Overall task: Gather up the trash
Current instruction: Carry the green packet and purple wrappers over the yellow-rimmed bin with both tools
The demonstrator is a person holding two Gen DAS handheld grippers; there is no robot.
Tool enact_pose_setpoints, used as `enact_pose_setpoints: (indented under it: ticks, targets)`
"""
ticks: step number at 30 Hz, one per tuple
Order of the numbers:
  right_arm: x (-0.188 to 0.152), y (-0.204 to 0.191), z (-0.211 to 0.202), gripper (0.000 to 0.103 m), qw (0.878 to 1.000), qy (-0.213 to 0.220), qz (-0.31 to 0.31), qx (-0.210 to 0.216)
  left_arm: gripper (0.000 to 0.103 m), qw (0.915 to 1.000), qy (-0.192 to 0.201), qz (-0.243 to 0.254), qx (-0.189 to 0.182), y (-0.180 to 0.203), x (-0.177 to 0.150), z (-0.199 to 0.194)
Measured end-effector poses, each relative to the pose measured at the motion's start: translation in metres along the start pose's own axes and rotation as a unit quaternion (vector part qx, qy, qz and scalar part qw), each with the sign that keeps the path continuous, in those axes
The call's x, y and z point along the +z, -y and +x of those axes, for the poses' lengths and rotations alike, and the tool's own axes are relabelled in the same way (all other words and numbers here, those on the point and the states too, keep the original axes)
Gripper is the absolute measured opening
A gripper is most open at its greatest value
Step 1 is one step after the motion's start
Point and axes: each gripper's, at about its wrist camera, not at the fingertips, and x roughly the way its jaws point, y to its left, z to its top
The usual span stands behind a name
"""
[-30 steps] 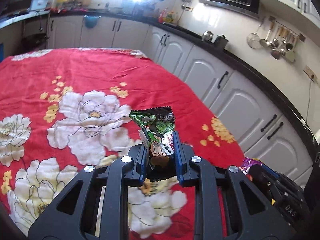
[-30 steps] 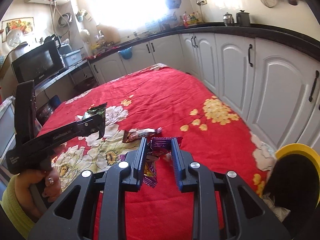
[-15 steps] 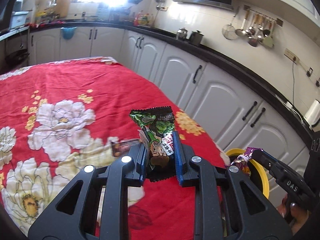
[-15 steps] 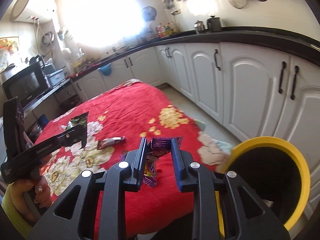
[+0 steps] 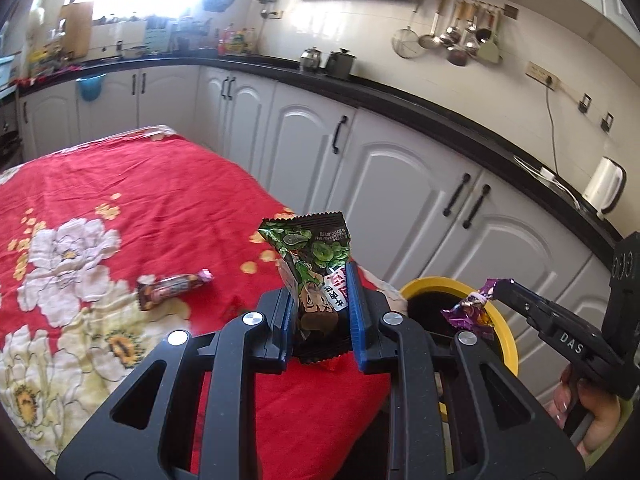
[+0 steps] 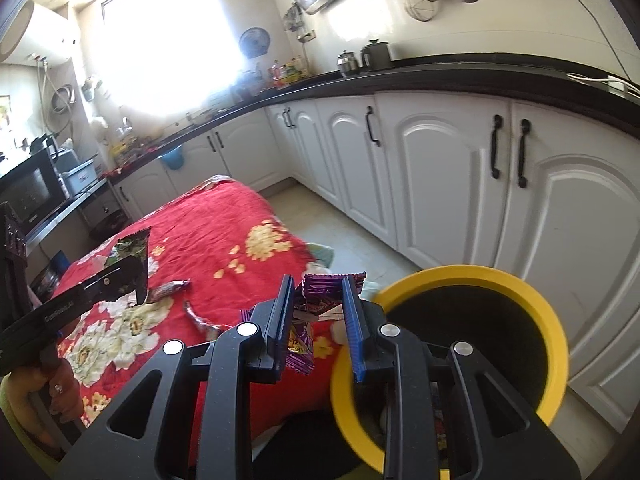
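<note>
We hold the left gripper (image 5: 322,300) clamped on a green snack wrapper (image 5: 316,256), which stands upright between the blue pads with its crimped top edge toward twelve o'clock, above the near corner of the red floral tablecloth (image 5: 132,184). At about four o'clock from it, our right gripper (image 6: 318,316) is clenched on a crumpled purple wrapper (image 6: 320,300); in the left wrist view that wrapper hangs over the rim of the yellow bin (image 5: 502,344), whose dark opening sits just off the table's corner. From the right wrist view the bin (image 6: 558,344) fills the four o'clock side, its mouth beside the gripper's right finger and close to the white cabinet doors (image 6: 452,184). Still lying on the cloth, at about nine o'clock from the green wrapper, is a brown candy bar wrapper (image 5: 172,289) with a pink end, and the right wrist view shows another small twisted wrapper (image 6: 198,320) nearer the table edge.
</note>
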Motion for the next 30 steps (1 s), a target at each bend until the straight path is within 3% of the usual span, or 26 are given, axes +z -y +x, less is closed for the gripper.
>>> enact_pose_setpoints:
  ticks: [13, 30]
  targets:
    - [-0.007, 0.044, -0.017, 0.023, 0.999, 0.007, 0.021, -0.038, 0.016, 0.9979, -0.02, 0.051, -0.034, 0.057, -0.012, 0.022]
    - [-0.035, 0.093, -0.021, 0.023, 0.996, -0.006, 0.051, -0.079, 0.016, 0.9925, -0.051, 0.093, -0.062, 0.105, -0.029, 0.053]
